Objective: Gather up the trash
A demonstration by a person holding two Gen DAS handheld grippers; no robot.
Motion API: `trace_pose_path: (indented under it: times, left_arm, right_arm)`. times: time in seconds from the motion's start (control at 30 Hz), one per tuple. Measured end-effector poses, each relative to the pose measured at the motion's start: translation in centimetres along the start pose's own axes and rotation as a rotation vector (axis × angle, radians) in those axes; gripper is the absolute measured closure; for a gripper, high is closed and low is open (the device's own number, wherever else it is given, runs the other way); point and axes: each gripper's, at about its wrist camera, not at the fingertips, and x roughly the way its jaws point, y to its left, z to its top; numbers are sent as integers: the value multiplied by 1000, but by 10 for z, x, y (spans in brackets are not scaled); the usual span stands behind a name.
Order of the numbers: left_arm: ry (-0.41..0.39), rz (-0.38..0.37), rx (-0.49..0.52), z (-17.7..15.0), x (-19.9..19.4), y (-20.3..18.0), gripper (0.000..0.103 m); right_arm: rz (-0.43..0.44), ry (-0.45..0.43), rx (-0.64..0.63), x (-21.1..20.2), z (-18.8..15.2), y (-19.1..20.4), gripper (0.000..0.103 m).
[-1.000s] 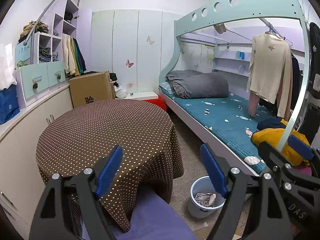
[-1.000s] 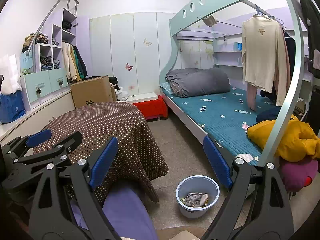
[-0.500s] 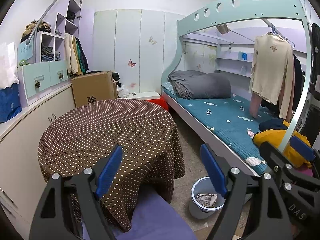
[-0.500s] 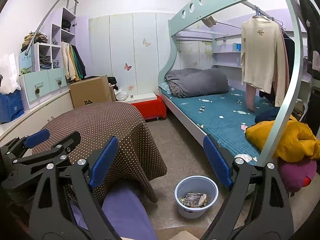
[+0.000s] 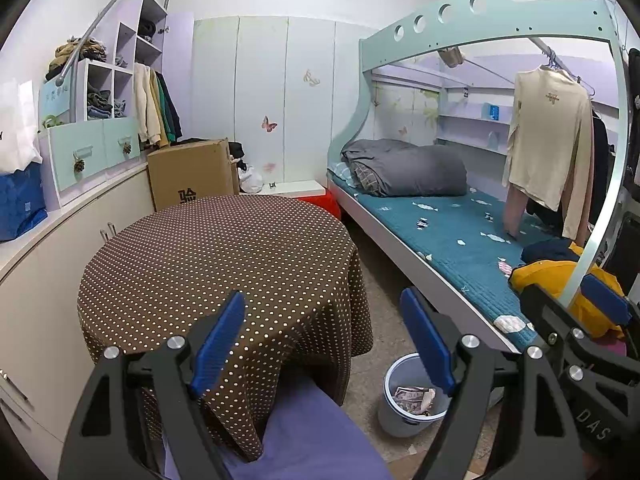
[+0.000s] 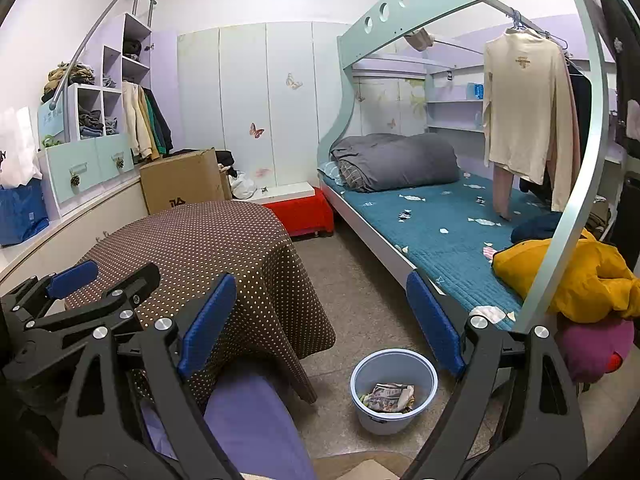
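Both grippers empty, jaws spread wide; trash sits in the bin, table bare.

Left gripper (image 5: 322, 344) and right gripper (image 6: 320, 320) hold nothing. Crumpled printed paper (image 6: 390, 397) lies in the round, smooth pale-blue plastic bin (image 6: 394, 420) on the speckled floor beside the bed (image 6: 436, 216). Round table (image 5: 224, 256) under dotted brown cloth shows no litter. Judged: collection looks largely done; small white scraps on the bed's quilted teal cover may be print, cannot tell.

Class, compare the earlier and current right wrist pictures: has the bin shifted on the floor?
No. The bin sits in the same spot beside the bed frame; small shifts in the picture come from the camera.
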Motion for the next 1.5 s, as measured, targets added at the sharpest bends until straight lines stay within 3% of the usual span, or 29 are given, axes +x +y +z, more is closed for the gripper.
trace_pose_path:
  times: [1.5]
  left_arm:
    - [-2,15,5,0,0,1,24]
  right_arm:
    - [-2,6,-1,1,1,-1,17]
